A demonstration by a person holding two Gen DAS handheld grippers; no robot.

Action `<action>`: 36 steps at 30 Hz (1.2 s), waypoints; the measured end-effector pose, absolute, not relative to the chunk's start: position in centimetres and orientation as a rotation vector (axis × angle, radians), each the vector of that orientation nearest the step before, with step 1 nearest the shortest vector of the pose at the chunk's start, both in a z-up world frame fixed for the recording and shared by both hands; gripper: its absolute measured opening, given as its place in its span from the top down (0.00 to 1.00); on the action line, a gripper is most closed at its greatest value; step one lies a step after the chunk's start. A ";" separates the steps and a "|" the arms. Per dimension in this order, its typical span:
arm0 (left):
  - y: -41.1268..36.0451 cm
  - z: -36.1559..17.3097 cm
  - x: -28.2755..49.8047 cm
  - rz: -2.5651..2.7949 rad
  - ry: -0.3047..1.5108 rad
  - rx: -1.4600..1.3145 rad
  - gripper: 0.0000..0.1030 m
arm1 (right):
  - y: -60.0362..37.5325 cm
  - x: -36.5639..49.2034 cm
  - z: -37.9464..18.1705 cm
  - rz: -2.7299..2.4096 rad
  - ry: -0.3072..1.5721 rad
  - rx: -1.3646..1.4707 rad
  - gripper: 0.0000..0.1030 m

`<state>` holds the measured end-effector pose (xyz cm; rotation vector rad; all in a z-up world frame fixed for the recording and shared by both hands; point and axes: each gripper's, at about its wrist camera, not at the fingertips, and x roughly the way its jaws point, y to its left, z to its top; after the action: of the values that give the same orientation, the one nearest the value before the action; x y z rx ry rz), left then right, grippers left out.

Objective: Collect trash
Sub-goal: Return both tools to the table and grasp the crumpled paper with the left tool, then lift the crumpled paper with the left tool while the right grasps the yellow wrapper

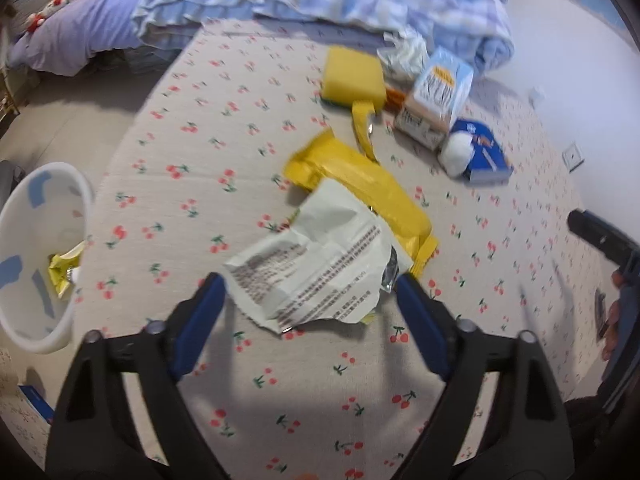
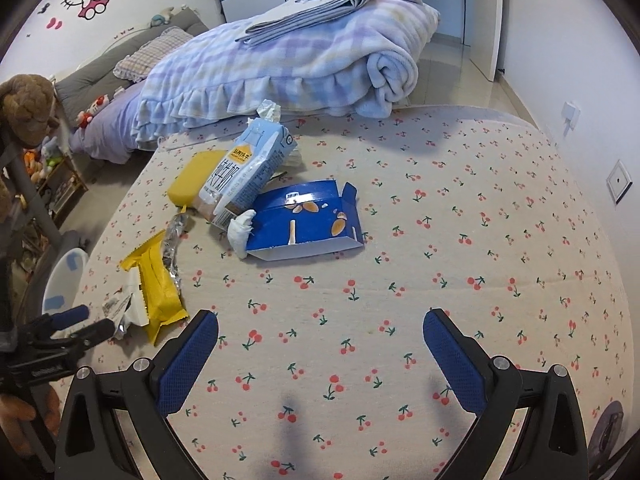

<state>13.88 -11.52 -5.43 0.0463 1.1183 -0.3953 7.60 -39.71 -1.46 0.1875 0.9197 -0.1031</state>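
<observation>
White bin (image 1: 38, 256) sits off the bed's left edge, w/ a yellow scrap already inside. Next over, the left hand-held gripper (image 1: 306, 290): jaws spread, nothing pinched, blue pads either side of the near edge of the crumpled white paper (image 1: 316, 258). Paper lies just ahead of the tips on the cherry-print bed (image 1: 200, 128), half over the yellow wrapper (image 1: 360, 178), whose long axis runs diagonally up-left to down-right, away from the gripper. So the left one is clearly nearer; likely next pick is the paper, approach straight fwd and down, then carry left to the bin. Further right and farther back: yellow sponge (image 1: 352, 76), milk carton (image 1: 438, 88), blue box (image 1: 486, 156). Right hand-held gripper (image 2: 320, 344) is open too, empty, over bare sheet, well apart from the blue box.
</observation>
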 end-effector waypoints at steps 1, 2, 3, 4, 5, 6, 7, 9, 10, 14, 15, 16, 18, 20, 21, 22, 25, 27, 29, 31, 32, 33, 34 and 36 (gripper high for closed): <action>-11.6 -5.7 13.9 -0.395 1.126 0.049 0.33 | -39.7 7.7 -1.5 -0.101 0.923 0.188 0.00; -11.7 -6.0 14.0 -0.395 1.138 0.046 0.35 | -39.7 7.8 -1.6 -0.099 0.925 0.189 0.00; -11.7 -6.0 14.0 -0.392 1.128 0.047 0.36 | -39.7 7.8 -1.6 -0.096 0.927 0.189 0.00; -11.7 -5.8 14.0 -0.390 1.119 0.049 0.41 | -39.6 7.9 -1.7 -0.095 0.928 0.188 0.00; -11.7 -5.7 14.0 -0.390 1.117 0.056 0.44 | -39.6 7.9 -1.7 -0.093 0.930 0.186 0.00; -11.7 -5.5 14.0 -0.393 1.113 0.054 0.48 | -39.5 8.0 -1.7 -0.092 0.931 0.184 0.00; -11.6 -5.3 14.1 -0.393 1.109 0.049 0.53 | -39.5 8.1 -1.7 -0.091 0.934 0.182 0.00; -11.2 -5.1 14.2 -0.391 1.102 0.032 0.82 | -39.3 8.2 -1.8 -0.088 0.937 0.180 0.00; -11.1 -5.2 14.4 -0.394 1.108 0.025 0.99 | -39.2 8.4 -1.8 -0.086 0.940 0.180 0.00; -10.0 -4.8 14.5 -0.385 1.114 -0.026 0.99 | -38.5 8.9 -1.8 -0.075 0.945 0.171 0.00; -9.8 -4.7 14.4 -0.383 1.113 -0.032 0.99 | -38.3 9.0 -1.8 -0.072 0.946 0.169 0.00; -9.5 -4.5 14.4 -0.382 1.110 -0.040 1.00 | -38.1 9.2 -1.8 -0.068 0.947 0.167 0.00; -9.0 -4.2 14.4 -0.379 1.102 -0.048 1.00 | -37.5 9.5 -1.8 -0.057 0.950 0.164 0.00; -8.4 -3.8 14.3 -0.375 1.092 -0.055 1.00 | -36.9 9.9 -1.8 -0.046 0.952 0.162 0.00; -8.1 -3.6 14.4 -0.370 1.085 -0.058 1.00 | -36.5 10.1 -1.8 -0.038 0.953 0.159 0.00; -7.8 -3.3 14.3 -0.363 1.077 -0.064 1.00 | -36.2 10.3 -1.8 -0.035 0.954 0.157 0.00; -7.1 -2.9 14.5 -0.378 1.063 -0.078 1.00 | -35.2 11.0 -2.0 -0.019 0.962 0.147 0.00; -7.2 -2.7 14.6 -0.416 1.059 -0.067 0.84 | -34.6 11.5 -2.1 -0.010 0.970 0.143 0.00; -7.9 -3.0 14.6 -0.418 1.072 -0.032 0.36 | -34.1 11.9 -2.3 -0.001 0.974 0.143 0.00; -8.6 -3.0 14.2 -0.421 1.024 0.010 0.22 | -33.9 12.1 -2.4 0.002 0.980 0.141 0.00; -9.1 -3.1 14.2 -0.429 1.025 0.033 0.22 | -34.0 12.1 -2.5 0.000 0.982 0.141 0.00; -9.6 -3.3 14.3 -0.441 1.028 0.055 0.22 | -34.2 12.0 -2.6 -0.005 0.985 0.143 0.00; -10.1 -3.5 14.3 -0.454 1.026 0.073 0.22 | -34.4 11.9 -2.8 -0.010 0.988 0.146 0.00; -11.3 -4.1 14.3 -0.472 1.023 0.122 0.22 | -35.0 11.7 -3.0 -0.023 0.994 0.154 0.00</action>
<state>14.31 -11.30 -4.10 0.1216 1.0228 -0.4721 11.71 -35.03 -2.98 0.1541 0.9937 -0.0231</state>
